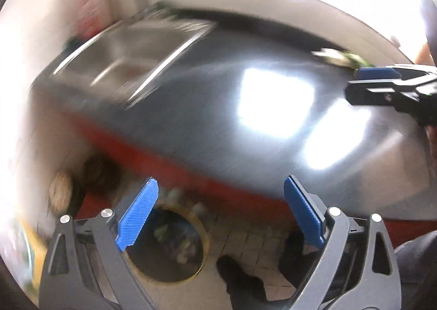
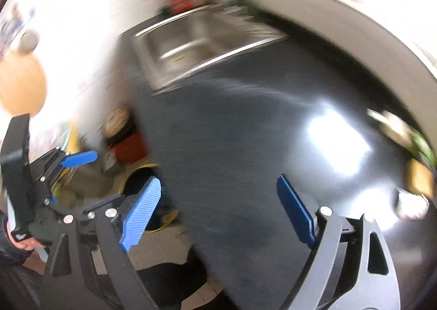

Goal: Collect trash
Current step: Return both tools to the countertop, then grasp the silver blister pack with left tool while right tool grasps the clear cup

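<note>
Blue pads wide apart on left gripper [image 1: 220,208] and right gripper [image 2: 218,210], both empty. Scraps [image 2: 404,129] far right; fast swing could knock them off counter [image 2: 245,132].

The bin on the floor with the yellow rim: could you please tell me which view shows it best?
The left wrist view shows the bin best: its round opening and blurred scraps inside are visible between the fingers of the open left claw. The right wrist view catches only part of its rim behind a finger.

Open counter ahead of me

My counter [image 2: 232,132] lies bare through the middle (glare aside); sink [image 2: 196,42] blocks the far end, scraps [image 2: 404,129] crowd the right edge, bin [image 1: 174,244] below.
</note>
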A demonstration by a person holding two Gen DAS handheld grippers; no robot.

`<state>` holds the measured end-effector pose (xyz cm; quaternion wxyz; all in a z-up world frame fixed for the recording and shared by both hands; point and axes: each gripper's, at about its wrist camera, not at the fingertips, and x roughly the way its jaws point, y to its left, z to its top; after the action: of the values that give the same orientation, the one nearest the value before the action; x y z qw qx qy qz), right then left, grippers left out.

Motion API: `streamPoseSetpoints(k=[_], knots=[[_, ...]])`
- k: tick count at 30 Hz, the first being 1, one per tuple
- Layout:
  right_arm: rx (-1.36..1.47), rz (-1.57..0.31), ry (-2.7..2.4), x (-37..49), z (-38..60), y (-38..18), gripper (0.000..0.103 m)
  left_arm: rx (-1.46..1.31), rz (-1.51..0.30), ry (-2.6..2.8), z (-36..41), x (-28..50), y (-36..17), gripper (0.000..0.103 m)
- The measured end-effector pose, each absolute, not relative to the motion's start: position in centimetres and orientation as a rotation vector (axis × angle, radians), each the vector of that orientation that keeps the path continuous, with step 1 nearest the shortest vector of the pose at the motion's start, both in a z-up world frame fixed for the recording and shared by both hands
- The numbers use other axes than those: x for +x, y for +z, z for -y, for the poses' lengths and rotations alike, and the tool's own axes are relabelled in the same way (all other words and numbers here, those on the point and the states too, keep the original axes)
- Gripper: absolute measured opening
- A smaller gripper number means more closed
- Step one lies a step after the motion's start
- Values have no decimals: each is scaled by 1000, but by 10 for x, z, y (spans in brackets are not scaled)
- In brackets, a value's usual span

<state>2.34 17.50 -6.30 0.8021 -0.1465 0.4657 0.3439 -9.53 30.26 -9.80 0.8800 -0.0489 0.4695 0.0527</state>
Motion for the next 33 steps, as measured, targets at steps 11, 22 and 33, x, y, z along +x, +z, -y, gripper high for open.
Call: streamPoseSetpoints(k=[11, 22, 33], knots=[[-95, -946, 323, 85, 65, -28, 84, 136, -889, -314, -93, 22, -62, 91], [33, -972, 190, 97, 182, -41, 84, 246, -910, -463, 7, 74, -74, 91], [70, -1041, 155, 177, 229, -70, 87, 317, -932, -497, 44, 163, -111, 91]])
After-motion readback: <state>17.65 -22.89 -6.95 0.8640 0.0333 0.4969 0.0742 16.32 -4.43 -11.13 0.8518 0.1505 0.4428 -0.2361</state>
